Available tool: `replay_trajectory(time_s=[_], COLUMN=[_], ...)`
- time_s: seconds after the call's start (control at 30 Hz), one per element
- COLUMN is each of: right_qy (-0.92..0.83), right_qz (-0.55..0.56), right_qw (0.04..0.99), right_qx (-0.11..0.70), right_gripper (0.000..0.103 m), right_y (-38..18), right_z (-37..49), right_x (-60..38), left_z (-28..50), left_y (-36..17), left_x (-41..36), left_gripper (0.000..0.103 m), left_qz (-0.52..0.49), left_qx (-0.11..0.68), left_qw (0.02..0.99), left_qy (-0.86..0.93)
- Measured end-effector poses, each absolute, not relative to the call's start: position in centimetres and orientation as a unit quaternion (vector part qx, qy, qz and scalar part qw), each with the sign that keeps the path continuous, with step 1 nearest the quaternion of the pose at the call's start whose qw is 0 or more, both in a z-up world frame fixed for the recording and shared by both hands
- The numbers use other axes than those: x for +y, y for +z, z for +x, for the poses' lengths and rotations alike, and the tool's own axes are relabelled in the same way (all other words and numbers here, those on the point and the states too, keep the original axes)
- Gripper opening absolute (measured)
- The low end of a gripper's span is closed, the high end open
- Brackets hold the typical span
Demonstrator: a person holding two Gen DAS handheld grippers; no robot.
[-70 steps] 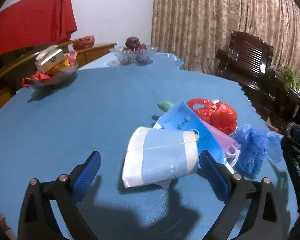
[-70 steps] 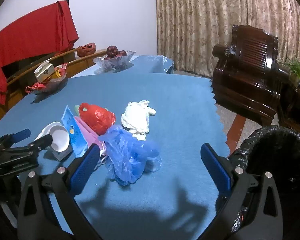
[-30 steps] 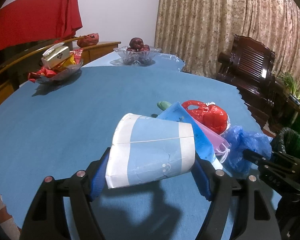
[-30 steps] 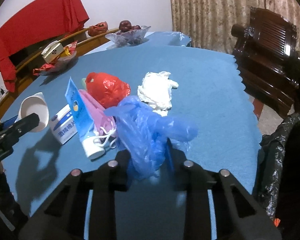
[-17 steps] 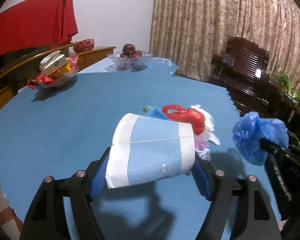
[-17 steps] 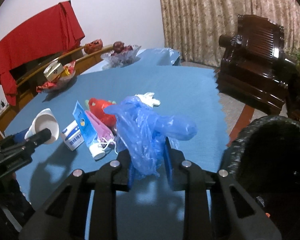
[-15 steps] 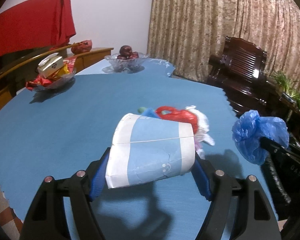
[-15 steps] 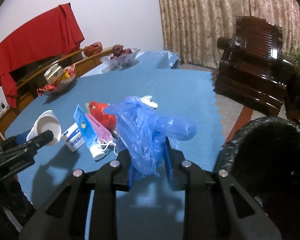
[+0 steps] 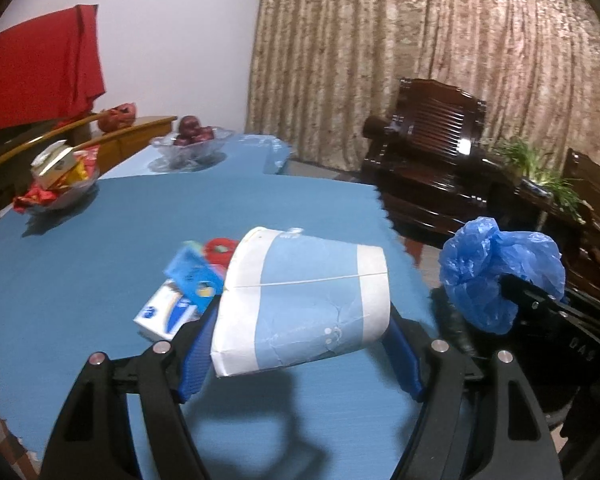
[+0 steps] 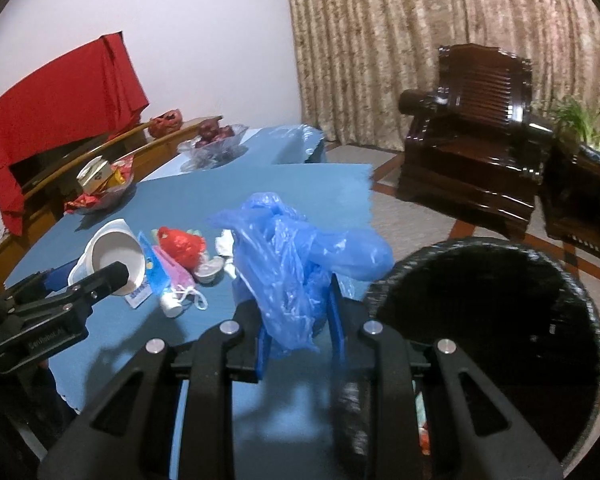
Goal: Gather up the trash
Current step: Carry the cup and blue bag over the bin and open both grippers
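My left gripper (image 9: pixel 300 344) is shut on a crushed blue and white paper cup (image 9: pixel 304 300), held above the blue table (image 9: pixel 80 264); the cup also shows in the right wrist view (image 10: pixel 114 258). My right gripper (image 10: pixel 300 320) is shut on a crumpled blue plastic bag (image 10: pixel 296 256), held beside the rim of a black-lined trash bin (image 10: pixel 488 320); the bag also shows in the left wrist view (image 9: pixel 496 272). Left on the table lie a red bag (image 10: pixel 180 246), a blue and white box (image 9: pixel 166 312), a pink pouch (image 10: pixel 172 276) and white tissue (image 10: pixel 224 244).
A glass bowl of fruit (image 9: pixel 190 144) and a dish of snacks (image 9: pixel 58 184) stand at the table's far side. A dark wooden armchair (image 10: pixel 472 128) stands beyond the bin. Curtains (image 9: pixel 420 60) hang behind it. The table's scalloped edge (image 10: pixel 370 188) runs past the bin.
Both grippers closed on their items and lifted them. Both have since swung right toward the bin, which now fills the right of the right wrist view.
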State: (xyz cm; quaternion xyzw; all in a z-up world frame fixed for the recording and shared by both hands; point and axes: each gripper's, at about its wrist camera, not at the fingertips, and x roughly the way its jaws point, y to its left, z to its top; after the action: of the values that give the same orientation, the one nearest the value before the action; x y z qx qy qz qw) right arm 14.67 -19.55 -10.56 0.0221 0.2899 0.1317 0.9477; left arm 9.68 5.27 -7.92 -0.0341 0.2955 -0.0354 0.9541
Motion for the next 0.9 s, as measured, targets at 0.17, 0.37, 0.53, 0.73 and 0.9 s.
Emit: replay_trajectory(time_s=[0.17, 0.37, 0.53, 0.73, 0.9], right_qy=[0.095, 0.049, 0.015, -0.017, -0.036], right_qz=[0.023, 0.034, 0.041, 0.038, 0.041], right_qw=[0.953, 0.956, 0.957, 0.957, 0.955], right_qx=[0.286, 0.287, 0.287, 0.288, 0.292], right_gripper=[0.024, 0.024, 0.024, 0.024, 0.024], right_y=[-10.4, -10.8, -11.1, -11.6, -12.3], right_z=[13.5, 12.0, 11.2, 10.2, 9.7], right_x=[-23.2, -27.8, -30.7, -33.6, -35.6], left_z=[10.0, 10.5, 10.8, 11.1, 11.7], left_y=[-7.6, -7.6, -7.7, -7.9, -8.2], left_x=[1.6, -2.7, -6.2, -9.8, -12.2], left_gripper=[0.073, 0.073, 0.073, 0.073, 0.073], left_qz=[-0.025, -0.011, 0.001, 0.013, 0.017], left_qx=[0.295, 0.298, 0.297, 0.293, 0.291], left_qw=[0.953, 0.948, 0.943, 0.939, 0.935], left_qy=[-0.072, -0.116, -0.147, -0.181, -0.2])
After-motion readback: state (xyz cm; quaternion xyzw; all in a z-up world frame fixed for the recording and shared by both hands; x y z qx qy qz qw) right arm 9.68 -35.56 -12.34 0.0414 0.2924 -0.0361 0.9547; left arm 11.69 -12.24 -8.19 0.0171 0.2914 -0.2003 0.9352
